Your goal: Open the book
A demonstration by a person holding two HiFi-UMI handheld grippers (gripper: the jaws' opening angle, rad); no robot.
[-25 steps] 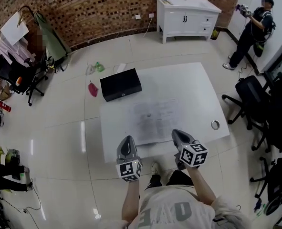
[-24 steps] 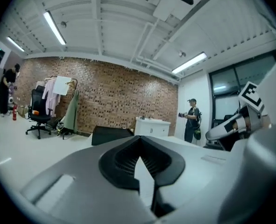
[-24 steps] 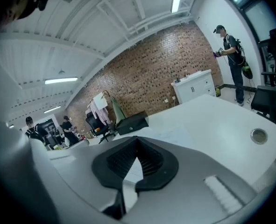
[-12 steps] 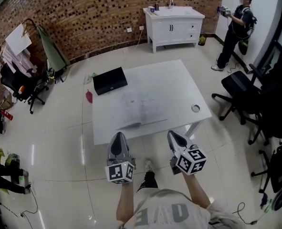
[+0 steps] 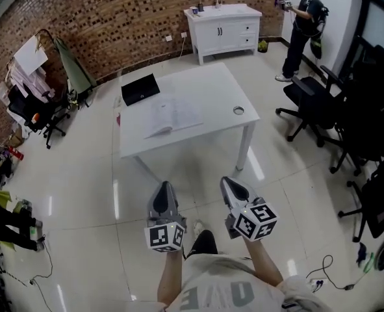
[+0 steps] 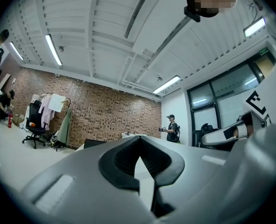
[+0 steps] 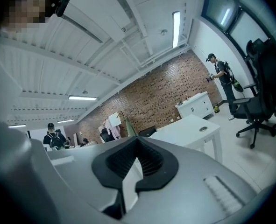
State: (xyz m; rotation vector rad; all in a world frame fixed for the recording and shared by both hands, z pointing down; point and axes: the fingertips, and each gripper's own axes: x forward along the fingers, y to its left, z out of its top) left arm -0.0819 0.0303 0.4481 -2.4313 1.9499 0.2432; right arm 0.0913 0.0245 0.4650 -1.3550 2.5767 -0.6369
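The book (image 5: 172,115) lies open, pale pages up, on the white table (image 5: 211,83) far ahead of me in the head view. Both grippers are held low over the floor, well short of the table. My left gripper (image 5: 164,187) is shut with nothing between its jaws. My right gripper (image 5: 228,183) is shut and empty too. In the left gripper view the left gripper (image 6: 139,141) points level toward the brick wall. In the right gripper view the right gripper (image 7: 138,143) points past the table (image 7: 189,125).
A black box (image 5: 140,88) sits at the table's far left corner and a small ring (image 5: 238,110) near its right edge. Black office chairs (image 5: 312,99) crowd the right. A white cabinet (image 5: 223,26) and a person (image 5: 302,25) stand at the back; a cluttered chair (image 5: 39,112) is left.
Both grippers have drawn back from the table together and risen slightly. The table and book now lie much farther off. Jaws stay shut.
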